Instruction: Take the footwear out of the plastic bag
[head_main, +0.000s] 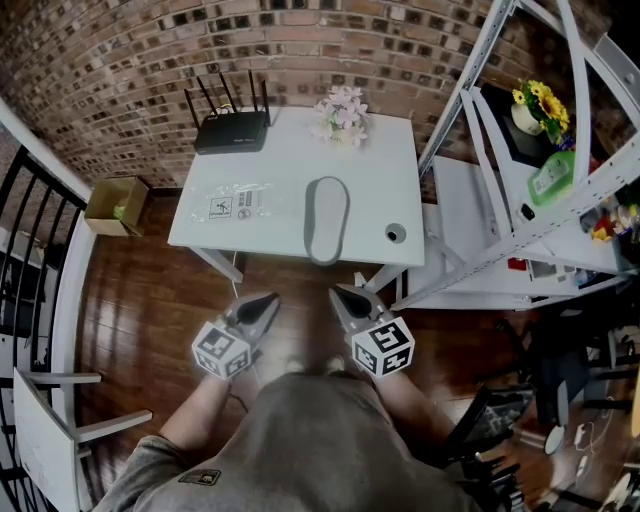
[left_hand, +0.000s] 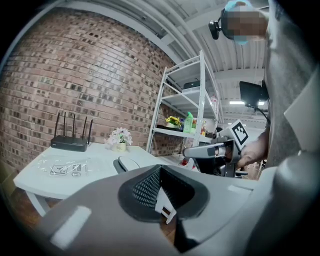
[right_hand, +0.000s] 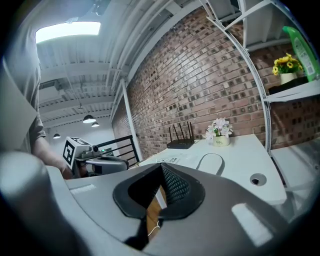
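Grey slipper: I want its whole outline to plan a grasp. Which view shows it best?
The head view: it looks down on the whole grey slipper, right of the plastic bag on the table. Both gripper views show it low and edge-on, its near end behind their own jaws.

My head view looks steeply down from above the person's lap onto the white table (head_main: 380, 170), which stands just ahead, with the left gripper (head_main: 268, 300) and right gripper (head_main: 341, 294) low in frame. Each gripper view rides close behind its own jaws — they fill its lower half — and faces nearly level toward the table and the brick wall (head_main: 120, 60). The left gripper view catches the right gripper on its right side; the right gripper view mirrors that. All three share the tabletop, router (head_main: 232, 130) and flowers (head_main: 342, 115).
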